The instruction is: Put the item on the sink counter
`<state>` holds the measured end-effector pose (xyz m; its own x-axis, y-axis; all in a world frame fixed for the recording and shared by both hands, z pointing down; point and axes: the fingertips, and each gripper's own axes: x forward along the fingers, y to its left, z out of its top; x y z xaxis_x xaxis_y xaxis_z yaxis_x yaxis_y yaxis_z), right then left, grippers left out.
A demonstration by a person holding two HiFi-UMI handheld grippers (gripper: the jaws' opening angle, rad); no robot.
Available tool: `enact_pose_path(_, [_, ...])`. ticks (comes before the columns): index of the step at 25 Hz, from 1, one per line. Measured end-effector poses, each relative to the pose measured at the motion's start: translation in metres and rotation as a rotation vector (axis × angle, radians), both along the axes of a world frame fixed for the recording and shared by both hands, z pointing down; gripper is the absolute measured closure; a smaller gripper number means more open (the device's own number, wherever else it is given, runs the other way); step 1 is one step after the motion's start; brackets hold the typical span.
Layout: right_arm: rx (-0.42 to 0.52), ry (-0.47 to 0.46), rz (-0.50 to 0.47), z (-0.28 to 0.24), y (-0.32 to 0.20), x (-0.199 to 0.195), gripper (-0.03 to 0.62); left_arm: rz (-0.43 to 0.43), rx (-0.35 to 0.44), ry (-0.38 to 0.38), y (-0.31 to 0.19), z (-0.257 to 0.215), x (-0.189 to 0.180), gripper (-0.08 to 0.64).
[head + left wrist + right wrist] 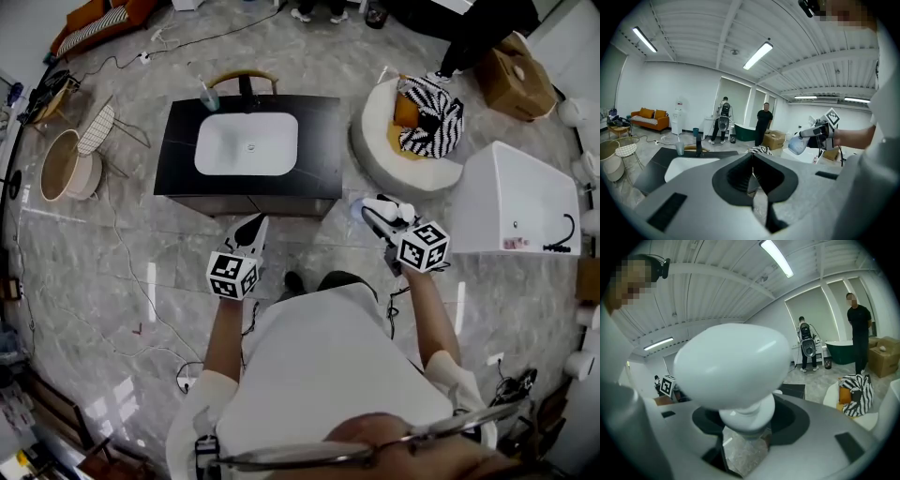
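Note:
A spray bottle (367, 208) with a white trigger head and a pale blue body hangs in my right gripper (380, 217), which is shut on its neck just right of the counter's near corner. In the right gripper view the white head (733, 366) fills the middle above the jaws. From the left gripper view the bottle (798, 143) shows at the right, in the air. The sink counter (178, 150) is black with a white basin (246, 143) and a dark faucet (247, 89). My left gripper (251, 231) is shut and empty in front of the counter's near edge.
A small cup (208, 97) stands on the counter beside the faucet. A round white seat with a striped cushion (427, 127) and a white tub (520, 197) stand to the right. Baskets (61, 169) and cables lie on the floor at left. Two people (764, 123) stand at the back.

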<state>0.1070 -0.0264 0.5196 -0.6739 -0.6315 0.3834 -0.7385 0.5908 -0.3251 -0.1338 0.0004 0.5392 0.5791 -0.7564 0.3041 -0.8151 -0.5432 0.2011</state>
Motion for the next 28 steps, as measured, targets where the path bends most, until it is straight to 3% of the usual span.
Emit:
enact_pose_path(9, [-0.031,0.016,0.007,0.015,-0.059,-0.012,0.351,0.005,-0.015,0.017,-0.057,0.01,-0.007,0.555])
enact_pose_path(18, [-0.04,0.026,-0.058,0.035,-0.16,-0.021,0.35,-0.062,-0.044,0.016,-0.134,0.016,-0.006,0.555])
enact_pose_path(28, [-0.078,0.128,-0.146,0.094,-0.267,-0.031,0.35,-0.121,-0.084,0.002,-0.207,0.03,0.013,0.555])
